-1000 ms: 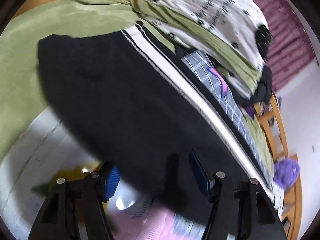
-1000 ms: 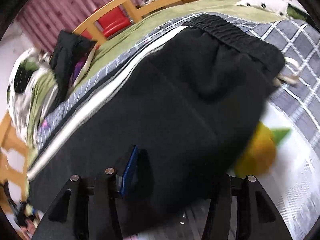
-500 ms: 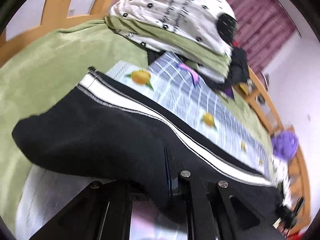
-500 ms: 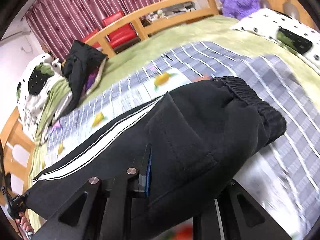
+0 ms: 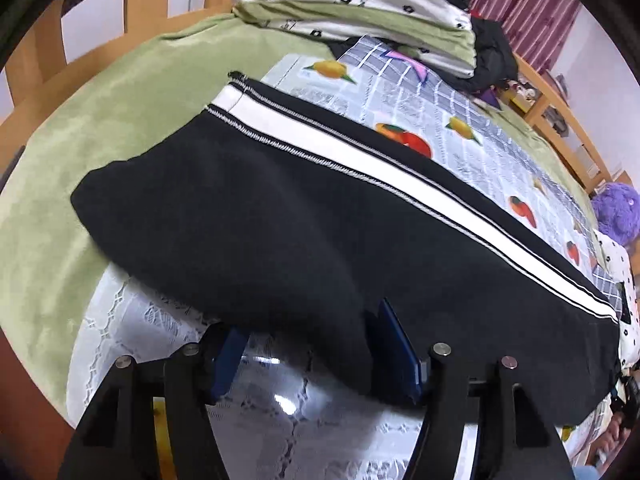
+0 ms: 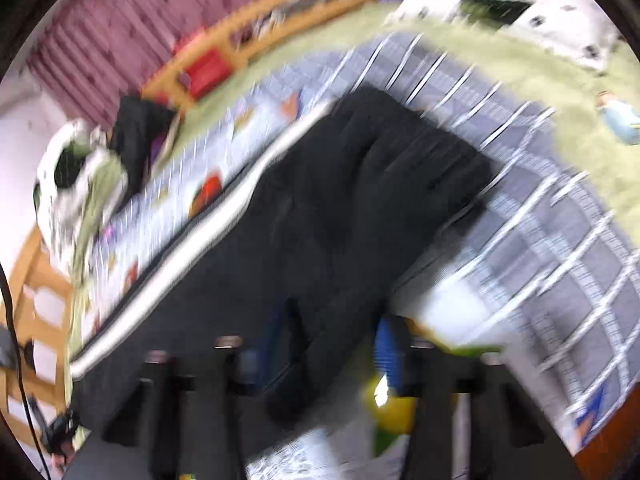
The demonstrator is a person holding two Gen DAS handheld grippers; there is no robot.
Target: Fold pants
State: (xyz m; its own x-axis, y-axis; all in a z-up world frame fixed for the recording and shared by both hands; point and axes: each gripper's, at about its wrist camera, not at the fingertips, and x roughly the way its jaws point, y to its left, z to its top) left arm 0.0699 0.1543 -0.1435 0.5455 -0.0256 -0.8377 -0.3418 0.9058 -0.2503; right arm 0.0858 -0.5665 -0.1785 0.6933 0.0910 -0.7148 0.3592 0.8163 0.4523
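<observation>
Bed point(image 5: 100, 128) in green, fruit-print sheet point(image 5: 452, 116) on top. Black pants point(image 5: 320, 220) spread lengthwise, stripe at 12 o'clock. Left hand-held gripper point(image 5: 316, 352) wide apart. Right hand-held gripper point(image 6: 320, 356) apart, blurred. Before folding over, better to smooth the near edge flat.

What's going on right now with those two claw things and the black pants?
Left gripper open, fingers astride pants edge. Right gripper open too, view blurred. Pants flat on fruit-print blanket. Nothing blocking.
</observation>
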